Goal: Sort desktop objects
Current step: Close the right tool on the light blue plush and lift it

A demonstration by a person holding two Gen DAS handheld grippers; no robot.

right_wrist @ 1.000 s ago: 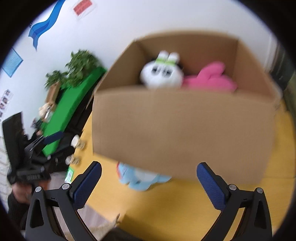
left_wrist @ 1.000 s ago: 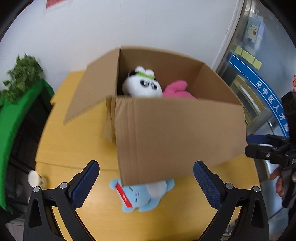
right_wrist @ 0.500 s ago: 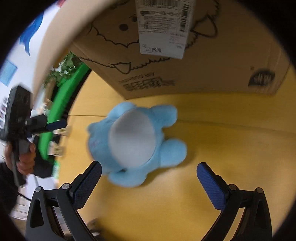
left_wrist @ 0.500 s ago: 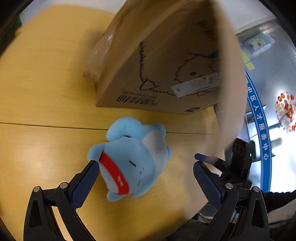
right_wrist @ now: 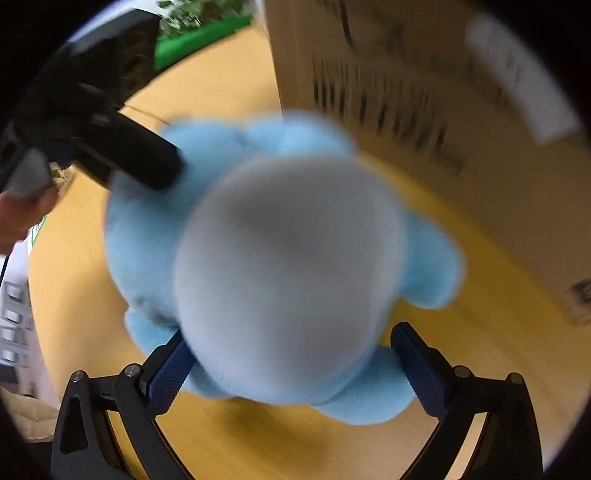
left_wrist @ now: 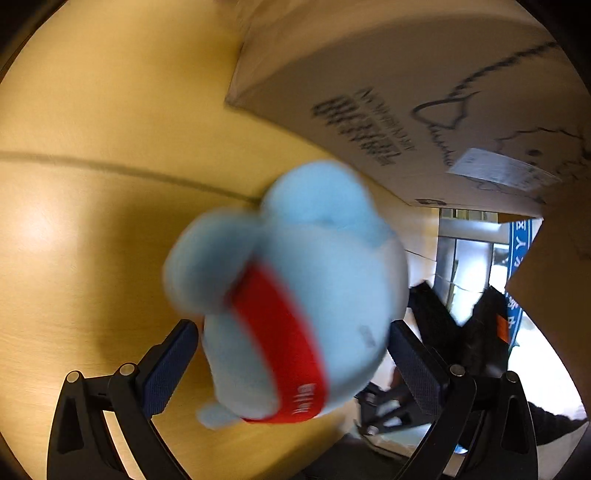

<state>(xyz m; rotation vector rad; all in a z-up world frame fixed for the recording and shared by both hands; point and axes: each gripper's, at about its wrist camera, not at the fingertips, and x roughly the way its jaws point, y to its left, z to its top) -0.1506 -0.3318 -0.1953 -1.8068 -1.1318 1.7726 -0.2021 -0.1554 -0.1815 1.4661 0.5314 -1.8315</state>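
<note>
Since the view half a second earlier, both grippers had closed in on the soft light-blue plush toy with a red band and a pale grey belly (left_wrist: pixel 295 295), which had grown from a small shape on the table to something filling the middle of each wrist view, and both views were blurred.

The left gripper (left_wrist: pixel 291 363) was spread wide, its dark blue ribbed pads (left_wrist: pixel 168 369) standing on either side of the toy's banded end; whether they touched the plush could not be told through the blur. In the right wrist view the right gripper (right_wrist: pixel 291 363) was likewise spread, its blue pads (right_wrist: pixel 171 371) flanking the lower part of the toy (right_wrist: pixel 280 266), with the left-hand pad partly tucked under the blue fur. The black finger of the left gripper (right_wrist: pixel 136 155) showed there too, reaching in from the upper left against the toy's blue side, with a hand (right_wrist: pixel 22 214) on its handle at the frame's edge.

The toy lay on the yellow wooden tabletop (left_wrist: pixel 92 221), just beside the brown cardboard box printed with black lettering and a line drawing (left_wrist: pixel 424 110). The box's printed wall, with a white label (left_wrist: pixel 502 170), rose right behind the toy. A green surface and some foliage (right_wrist: pixel 199 33) showed beyond the far edge of the table (right_wrist: pixel 74 295).
</note>
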